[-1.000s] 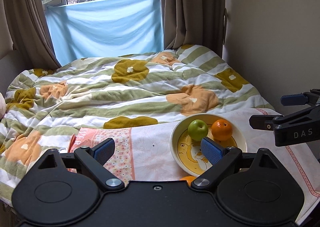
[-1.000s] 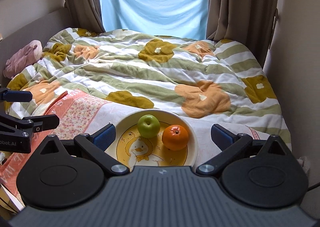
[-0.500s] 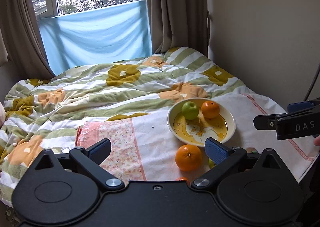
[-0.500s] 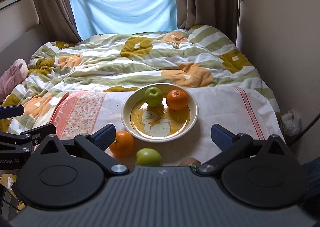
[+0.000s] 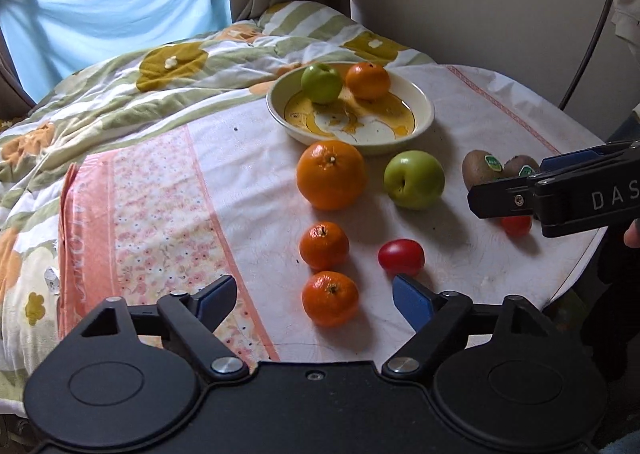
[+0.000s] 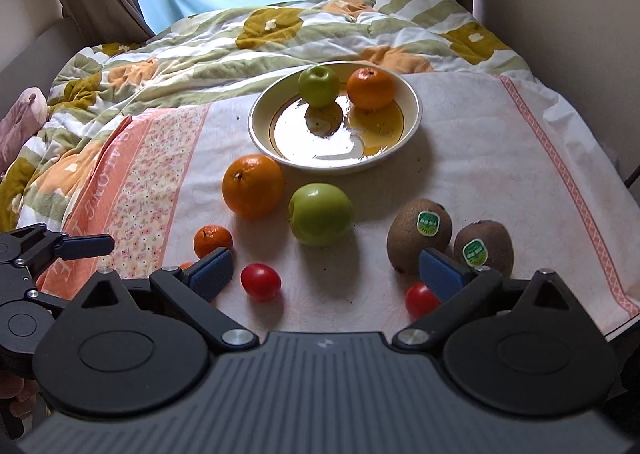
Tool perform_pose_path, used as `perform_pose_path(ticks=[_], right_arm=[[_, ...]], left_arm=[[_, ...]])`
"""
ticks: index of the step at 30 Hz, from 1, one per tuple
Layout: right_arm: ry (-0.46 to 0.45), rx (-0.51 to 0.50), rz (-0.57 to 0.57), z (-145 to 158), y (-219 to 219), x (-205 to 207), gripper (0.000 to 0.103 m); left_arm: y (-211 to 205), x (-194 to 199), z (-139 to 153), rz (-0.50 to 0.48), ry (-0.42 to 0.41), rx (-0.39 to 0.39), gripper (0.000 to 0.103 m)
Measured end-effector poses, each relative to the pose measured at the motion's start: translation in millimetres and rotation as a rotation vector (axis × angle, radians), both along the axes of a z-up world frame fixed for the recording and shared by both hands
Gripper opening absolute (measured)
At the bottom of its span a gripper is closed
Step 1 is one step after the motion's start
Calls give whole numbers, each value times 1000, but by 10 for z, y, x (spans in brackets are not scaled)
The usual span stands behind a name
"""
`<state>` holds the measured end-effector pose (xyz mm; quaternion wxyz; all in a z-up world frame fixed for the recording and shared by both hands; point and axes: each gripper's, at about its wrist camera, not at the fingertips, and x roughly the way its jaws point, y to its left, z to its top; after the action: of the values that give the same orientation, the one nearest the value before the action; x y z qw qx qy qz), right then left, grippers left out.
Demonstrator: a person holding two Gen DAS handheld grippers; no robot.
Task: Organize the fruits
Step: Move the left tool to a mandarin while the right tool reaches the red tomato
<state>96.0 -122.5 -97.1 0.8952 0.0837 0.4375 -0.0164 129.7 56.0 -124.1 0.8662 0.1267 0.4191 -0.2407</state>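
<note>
Orange-pink floral cloth covered the left part of the desk, with a striped quilt on the bed beyond. The left tool hung over the near edge, its blue pads apart and closing, a small mandarin lying between them untouched. A second mandarin sat just behind it, and a large orange farther back, just beside a green apple. Behind those two stood a cream bowl holding another apple and another orange. A red tomato lay near the left tool's right pad. Farther right, two stickered kiwis touched each other, and a second tomato lay partly hidden by a pad of the right tool, whose pads stood wide apart and gripped nothing.
</note>
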Motion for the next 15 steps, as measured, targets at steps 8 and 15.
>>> perform_pose_path(ticks=[8, 15], right_arm=[[39, 19, 17, -306, 102, 90, 103], [48, 18, 50, -389, 198, 151, 103]], left_arm=[[-107, 119, -325, -56, 32, 37, 63], [-176, 107, -407, -86, 24, 65, 53]])
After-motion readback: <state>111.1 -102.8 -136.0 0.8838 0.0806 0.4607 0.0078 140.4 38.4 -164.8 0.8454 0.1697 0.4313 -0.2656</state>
